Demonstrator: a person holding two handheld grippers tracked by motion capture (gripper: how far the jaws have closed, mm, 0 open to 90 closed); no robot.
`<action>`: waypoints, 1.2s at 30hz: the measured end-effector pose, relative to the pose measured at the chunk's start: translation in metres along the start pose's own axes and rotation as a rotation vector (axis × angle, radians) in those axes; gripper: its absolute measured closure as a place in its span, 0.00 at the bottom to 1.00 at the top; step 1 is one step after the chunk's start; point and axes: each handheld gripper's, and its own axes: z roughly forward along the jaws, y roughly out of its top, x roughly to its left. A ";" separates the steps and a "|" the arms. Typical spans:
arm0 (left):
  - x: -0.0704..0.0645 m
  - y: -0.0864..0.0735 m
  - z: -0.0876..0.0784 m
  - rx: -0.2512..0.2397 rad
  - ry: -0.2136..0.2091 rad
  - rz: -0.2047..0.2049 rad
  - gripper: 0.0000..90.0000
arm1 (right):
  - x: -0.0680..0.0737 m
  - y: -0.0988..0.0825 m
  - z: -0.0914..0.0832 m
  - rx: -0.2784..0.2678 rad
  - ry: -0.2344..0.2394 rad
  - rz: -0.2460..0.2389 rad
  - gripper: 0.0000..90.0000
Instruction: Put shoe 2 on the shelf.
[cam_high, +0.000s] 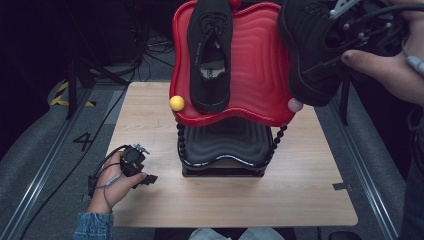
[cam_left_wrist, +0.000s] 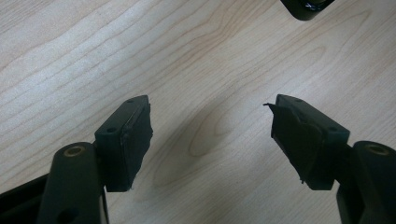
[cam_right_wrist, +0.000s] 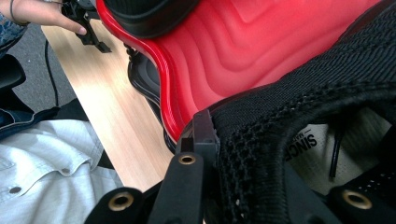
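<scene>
We had one black shoe (cam_high: 212, 55) already lying on the red tray (cam_high: 260, 65). Our right gripper (cam_right_wrist: 243, 154) pinched the second shoe (cam_high: 310, 45) by its collar, held just above the tray's right edge, not yet placed. Our left gripper (cam_left_wrist: 210, 140) rested spread over the table (cam_high: 150, 115). The insole read "SINCE".

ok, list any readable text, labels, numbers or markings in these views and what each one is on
"4": dark numeral on the grey floor left of the table.
"SINCE": on the insole label of the black shoe gripped by the right gripper; a smaller line beside it is too small to read.
White lettering along the collar of the shoe on the red tray: too small to read.
Insole label in that shoe: blurred, unreadable.
</scene>
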 end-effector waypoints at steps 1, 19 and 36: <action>0.000 0.000 0.000 0.002 0.009 0.003 0.33 | 0.001 0.002 0.001 0.003 -0.003 -0.006 0.96; 0.005 -0.005 0.001 -0.007 -0.006 -0.006 0.33 | 0.019 0.043 0.035 -0.017 -0.003 -0.072 0.96; 0.005 -0.005 0.004 0.003 -0.003 0.001 0.33 | 0.030 0.058 0.068 0.007 0.007 -0.128 0.96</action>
